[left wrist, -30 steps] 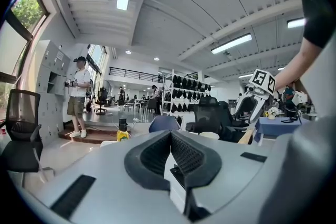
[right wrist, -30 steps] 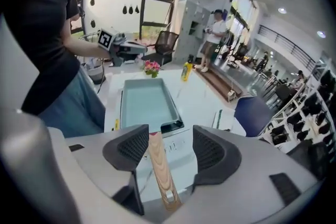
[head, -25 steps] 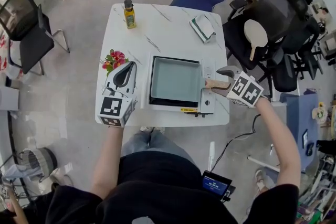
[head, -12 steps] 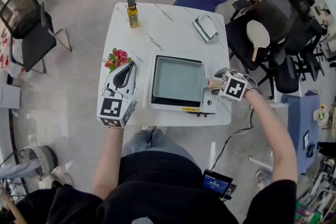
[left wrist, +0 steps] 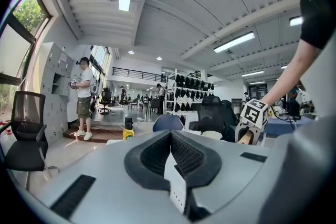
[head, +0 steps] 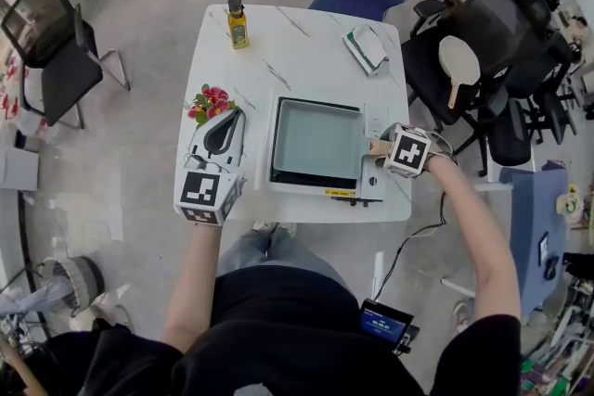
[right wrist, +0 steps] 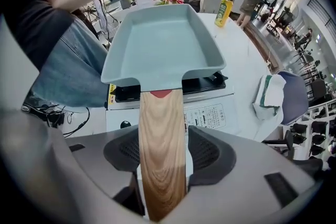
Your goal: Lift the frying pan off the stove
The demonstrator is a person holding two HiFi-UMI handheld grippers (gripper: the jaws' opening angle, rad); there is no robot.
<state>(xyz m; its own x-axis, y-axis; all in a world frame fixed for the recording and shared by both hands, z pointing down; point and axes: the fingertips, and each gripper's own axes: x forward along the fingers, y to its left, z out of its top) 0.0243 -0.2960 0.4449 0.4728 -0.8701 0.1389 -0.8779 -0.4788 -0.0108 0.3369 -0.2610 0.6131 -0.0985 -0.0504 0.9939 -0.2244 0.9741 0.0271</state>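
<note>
The right tool has dropped over the wooden handle jutting past the stove, its jaws just closing round it, not yet clamped — so the frying pan still sits on the stove.

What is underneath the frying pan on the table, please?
The stove sits under the frying pan; its black top shows around the pan's edges. The cooking surface directly beneath the pan is covered.

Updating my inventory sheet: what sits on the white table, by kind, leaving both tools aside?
Oil bottle: 1
Flower bunch: 1
Folded cloth: 1
Stove: 1
Frying pan: 1
Total: 5
</note>
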